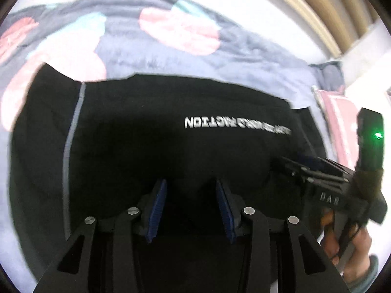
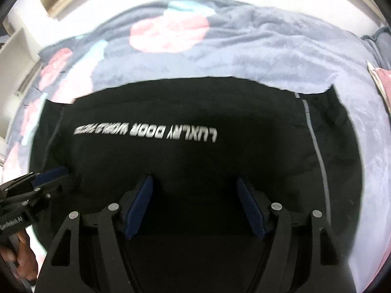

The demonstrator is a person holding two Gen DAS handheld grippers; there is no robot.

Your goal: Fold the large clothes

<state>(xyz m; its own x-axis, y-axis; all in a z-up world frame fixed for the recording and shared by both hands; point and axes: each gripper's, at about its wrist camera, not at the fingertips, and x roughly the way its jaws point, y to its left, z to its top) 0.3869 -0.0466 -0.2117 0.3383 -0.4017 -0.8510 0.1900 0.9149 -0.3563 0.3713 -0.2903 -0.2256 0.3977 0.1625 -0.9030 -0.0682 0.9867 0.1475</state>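
Observation:
A large black garment (image 1: 151,134) with upside-down white lettering and grey side stripes lies spread on the bed; it also shows in the right wrist view (image 2: 185,161). My left gripper (image 1: 191,183) hovers over its near part, jaws open, nothing between the blue pads. My right gripper (image 2: 194,183) is also open and empty above the cloth. The right gripper shows at the right of the left wrist view (image 1: 315,168), and the left gripper at the lower left of the right wrist view (image 2: 46,175). Both views are motion-blurred.
The garment lies on a grey-blue bedspread (image 2: 256,56) with pink and teal flower patches. A pink item (image 1: 339,117) lies at the bed's right side. A wooden frame (image 1: 317,7) and white wall stand behind the bed.

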